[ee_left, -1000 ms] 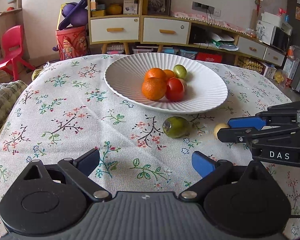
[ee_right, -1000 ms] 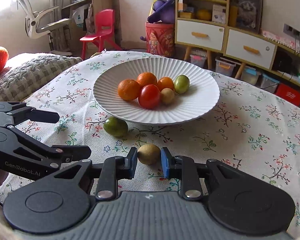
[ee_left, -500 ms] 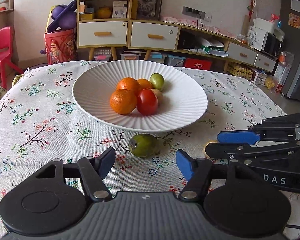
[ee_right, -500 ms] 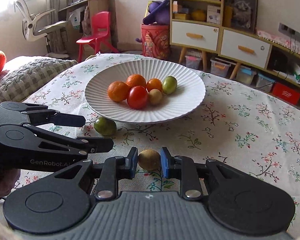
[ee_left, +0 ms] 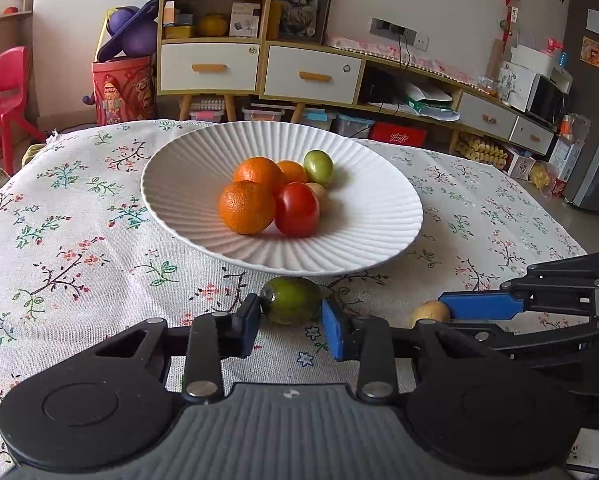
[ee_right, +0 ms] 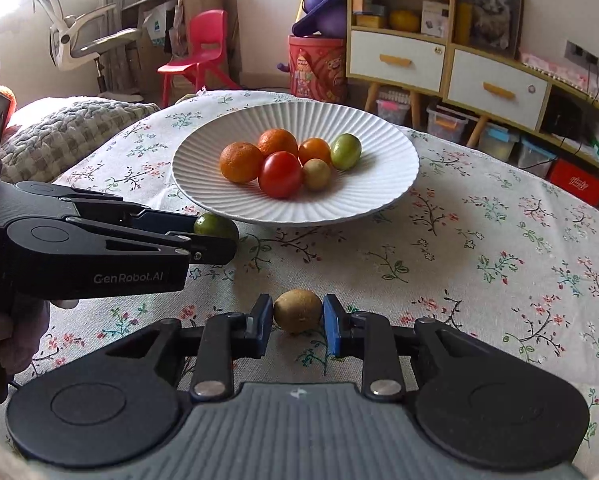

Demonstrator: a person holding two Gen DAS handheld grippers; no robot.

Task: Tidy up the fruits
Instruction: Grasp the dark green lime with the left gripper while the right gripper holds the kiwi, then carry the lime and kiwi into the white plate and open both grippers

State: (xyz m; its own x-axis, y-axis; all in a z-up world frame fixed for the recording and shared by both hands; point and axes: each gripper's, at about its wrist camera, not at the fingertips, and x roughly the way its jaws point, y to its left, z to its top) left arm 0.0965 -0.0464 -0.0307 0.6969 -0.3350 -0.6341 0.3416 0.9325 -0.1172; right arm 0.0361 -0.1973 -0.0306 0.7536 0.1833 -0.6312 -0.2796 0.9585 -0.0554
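Fruits mostly sat in the white plate (ee_left: 187,208): six pieces. Two remained on the table (ee_right: 499,280), near of it: a green fruit (ee_left: 290,299) clamped by the left gripper (ee_left: 289,322) and a kiwi (ee_right: 298,311) clamped by the right gripper (ee_right: 297,326), neither visibly lifted.

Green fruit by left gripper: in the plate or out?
Out. The green fruit lies on the tablecloth before the plate's rim, between the left gripper's fingers.

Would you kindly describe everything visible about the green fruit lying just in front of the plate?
The green fruit is a small, smooth, glossy oval, dark olive with a yellower underside. It lies on the tablecloth just before the plate rim, between the left gripper fingers, which flank it closely. Contact is uncertain.
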